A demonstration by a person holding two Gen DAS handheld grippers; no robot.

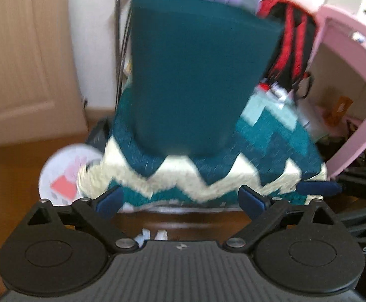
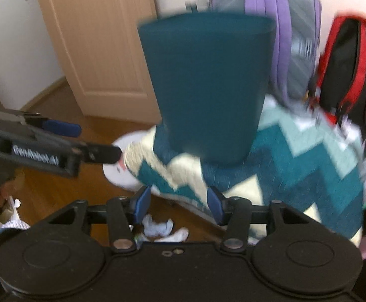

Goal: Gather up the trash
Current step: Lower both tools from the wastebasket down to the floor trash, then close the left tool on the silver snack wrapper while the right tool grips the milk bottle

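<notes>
A tall teal bin (image 1: 198,75) (image 2: 208,88) stands upright on a seat covered by a teal-and-cream zigzag cushion (image 1: 208,176) (image 2: 296,166). Crumpled white paper (image 2: 162,229) (image 1: 150,236) lies on the wooden floor in front of the seat, just past the gripper bodies. My left gripper (image 1: 180,201) is open wide in front of the cushion's near edge, with nothing between its fingers. My right gripper (image 2: 178,205) is open too, above the paper and holding nothing. A blue finger (image 2: 62,127) of the left gripper shows at the left of the right wrist view. Both views are blurred.
A white round dish (image 1: 64,173) (image 2: 117,173) lies on the floor left of the seat. Behind are a beige door (image 2: 102,50), a purple backpack (image 2: 283,37) and a red-and-black backpack (image 2: 349,70). A pink shelf unit (image 1: 354,88) and black tripod legs (image 1: 359,201) stand right.
</notes>
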